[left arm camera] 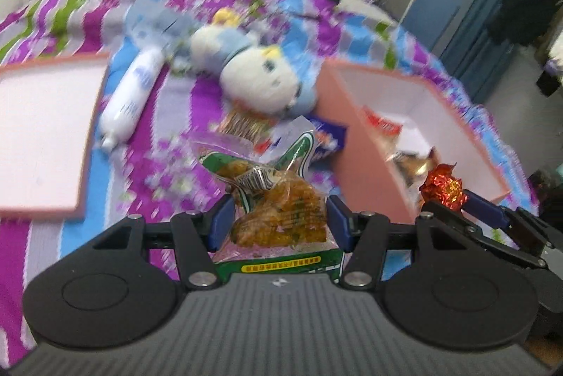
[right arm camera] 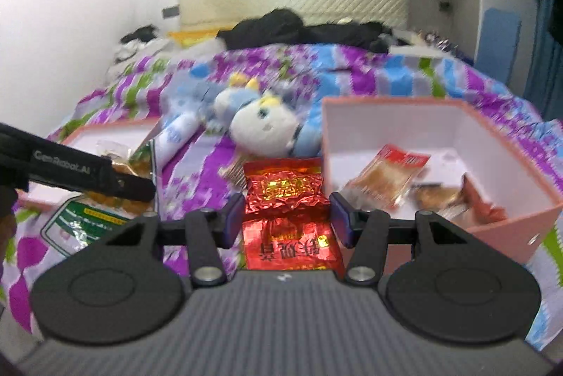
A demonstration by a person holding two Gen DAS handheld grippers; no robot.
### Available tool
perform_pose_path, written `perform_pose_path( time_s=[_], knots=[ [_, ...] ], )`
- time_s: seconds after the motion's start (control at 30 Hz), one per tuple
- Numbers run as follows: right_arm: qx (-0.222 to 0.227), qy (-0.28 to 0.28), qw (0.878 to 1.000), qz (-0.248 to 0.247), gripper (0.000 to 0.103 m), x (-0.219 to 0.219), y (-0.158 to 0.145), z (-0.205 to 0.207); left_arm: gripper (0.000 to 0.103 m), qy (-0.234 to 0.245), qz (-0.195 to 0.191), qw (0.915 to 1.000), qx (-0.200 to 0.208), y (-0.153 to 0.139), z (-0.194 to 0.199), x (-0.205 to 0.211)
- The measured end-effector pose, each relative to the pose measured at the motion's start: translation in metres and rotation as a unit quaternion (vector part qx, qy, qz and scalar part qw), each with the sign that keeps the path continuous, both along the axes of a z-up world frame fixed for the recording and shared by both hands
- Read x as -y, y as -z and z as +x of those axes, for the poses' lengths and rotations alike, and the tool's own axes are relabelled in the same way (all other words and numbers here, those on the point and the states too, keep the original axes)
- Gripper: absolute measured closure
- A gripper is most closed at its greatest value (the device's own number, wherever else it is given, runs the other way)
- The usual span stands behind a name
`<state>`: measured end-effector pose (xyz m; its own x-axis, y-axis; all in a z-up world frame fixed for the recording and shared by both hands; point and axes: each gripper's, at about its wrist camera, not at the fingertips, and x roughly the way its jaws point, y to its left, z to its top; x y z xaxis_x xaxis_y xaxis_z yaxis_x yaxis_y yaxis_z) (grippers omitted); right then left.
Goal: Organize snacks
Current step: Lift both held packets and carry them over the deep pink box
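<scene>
Pink lid [left arm camera: 42,136] lies flat on a patterned bed quilt [left arm camera: 169,164]; left tongs [left arm camera: 279,221] grip a crinkly clear-and-green snack bag [left arm camera: 278,210], right tongs [right arm camera: 286,217] pinch a creased red foil packet [right arm camera: 285,196], beside an open pink box [right arm camera: 485,228] holding wrapped snacks [right arm camera: 387,179].

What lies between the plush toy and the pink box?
Nothing. In the right wrist view the plush toy lies right against the pink box wall; the right gripper holds a red packet nearer the camera.

"GenRobot.AI" is printed on the left gripper [right arm camera: 119,182].
</scene>
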<state>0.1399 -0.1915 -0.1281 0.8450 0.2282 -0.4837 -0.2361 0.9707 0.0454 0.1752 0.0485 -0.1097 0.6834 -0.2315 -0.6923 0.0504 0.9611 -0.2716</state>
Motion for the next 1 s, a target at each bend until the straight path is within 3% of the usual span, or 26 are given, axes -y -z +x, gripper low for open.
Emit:
perform_pose_path(
  time_s=[0.33,0.5,0.67,1.0],
  knots=[
    [0.071,0.044,0.997,-0.004,0.048,0.051,-0.059,0.032,0.04,0.051,-0.013,0.9959,0.073,-0.067,0.047,0.051],
    [0.065,0.064,0.996,-0.005,0.048,0.08,-0.067,0.057,0.04,0.078,-0.015,0.9935,0.082,-0.079,0.075,0.085],
    [0.035,0.072,0.997,-0.014,0.048,0.103,-0.056,0.076,0.04,0.099,-0.012,0.9926,0.07,-0.07,0.098,0.119],
    [-0.028,0.081,0.996,-0.015,0.048,0.148,-0.006,0.116,0.04,0.107,-0.004,0.9942,0.015,-0.019,0.143,0.174]
  ],
)
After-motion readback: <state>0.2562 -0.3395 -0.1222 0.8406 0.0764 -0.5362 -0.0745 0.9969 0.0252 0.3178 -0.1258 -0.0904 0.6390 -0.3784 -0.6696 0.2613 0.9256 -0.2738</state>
